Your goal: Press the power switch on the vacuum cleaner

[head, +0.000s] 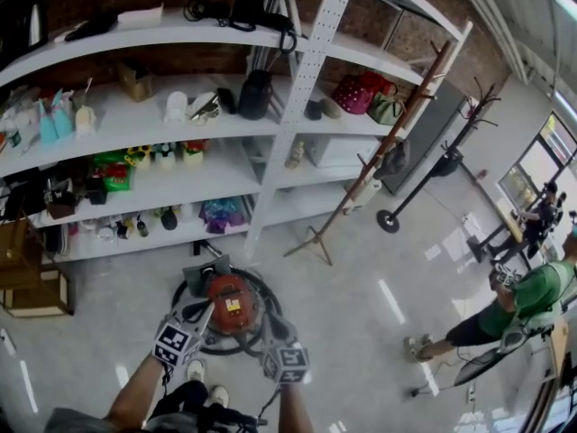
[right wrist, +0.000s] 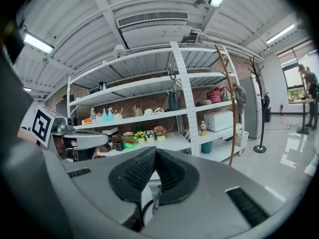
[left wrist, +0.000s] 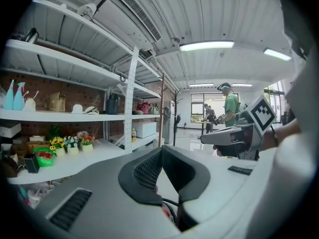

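Note:
The red, dome-shaped vacuum cleaner [head: 231, 303] stands on the floor just ahead of my feet, ringed by its black hose. In the head view my left gripper [head: 202, 313] hovers at the vacuum's left edge. My right gripper [head: 273, 331] hovers at its right edge. Both are shut with nothing in them. In the left gripper view the left gripper [left wrist: 162, 151] has its black pads meeting at the tips and faces the shelves. The right gripper [right wrist: 155, 151] looks the same in its own view. Neither gripper view shows the vacuum's switch.
White shelving [head: 297, 106] full of small goods fills the wall ahead. A leaning wooden coat rack [head: 379, 156] and a black coat stand [head: 424, 183] are to the right. A person in a green shirt [head: 527, 298] stands at far right. A wooden crate [head: 36, 289] sits at left.

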Demonstrator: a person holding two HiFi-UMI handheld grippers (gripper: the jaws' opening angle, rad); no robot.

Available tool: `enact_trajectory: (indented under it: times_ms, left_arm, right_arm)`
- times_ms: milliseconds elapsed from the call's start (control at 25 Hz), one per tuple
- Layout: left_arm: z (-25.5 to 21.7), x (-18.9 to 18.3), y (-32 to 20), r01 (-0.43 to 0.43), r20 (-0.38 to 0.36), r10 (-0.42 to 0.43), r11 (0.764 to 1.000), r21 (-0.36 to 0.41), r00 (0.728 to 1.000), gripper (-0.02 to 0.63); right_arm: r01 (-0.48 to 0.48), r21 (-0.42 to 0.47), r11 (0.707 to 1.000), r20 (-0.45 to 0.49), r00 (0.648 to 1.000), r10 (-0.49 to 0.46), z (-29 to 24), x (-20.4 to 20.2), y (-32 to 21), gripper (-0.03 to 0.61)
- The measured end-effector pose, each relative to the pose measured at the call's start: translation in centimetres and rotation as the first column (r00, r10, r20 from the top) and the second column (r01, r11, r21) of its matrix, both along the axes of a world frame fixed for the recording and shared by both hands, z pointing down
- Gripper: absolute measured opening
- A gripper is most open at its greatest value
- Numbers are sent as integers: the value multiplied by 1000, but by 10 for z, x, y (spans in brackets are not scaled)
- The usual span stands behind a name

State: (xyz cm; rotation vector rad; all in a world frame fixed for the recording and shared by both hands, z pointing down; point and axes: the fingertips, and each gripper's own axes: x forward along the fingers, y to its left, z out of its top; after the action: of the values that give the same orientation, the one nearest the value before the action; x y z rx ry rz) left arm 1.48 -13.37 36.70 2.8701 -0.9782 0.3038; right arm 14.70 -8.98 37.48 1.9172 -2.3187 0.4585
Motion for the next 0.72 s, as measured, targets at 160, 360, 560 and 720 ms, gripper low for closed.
enact_trajectory:
  times_ms: [160,360,560,720]
  left_arm:
    - [-17,1,-2,-1,-4,2,1000,29,1000,9]
    - [-27,-1,-4,2,-11,-1,999,51,1000,8]
    - [-34,-7,-6,11,-19,-10,998,60,1000,9]
    - [-41,-12,-10,21,-22,-19,997,71,1000,9]
  right_arm:
    - [-9,19,1000,-4,1000,9,-17,2,1,11]
    - [-17,51,999,-3,1000,17,-27,7,3,12]
    - [-20,72,997,-9,1000,21,-37,10,4,12]
    - [-27,84,996,-29,999,30,-45,11,5,12]
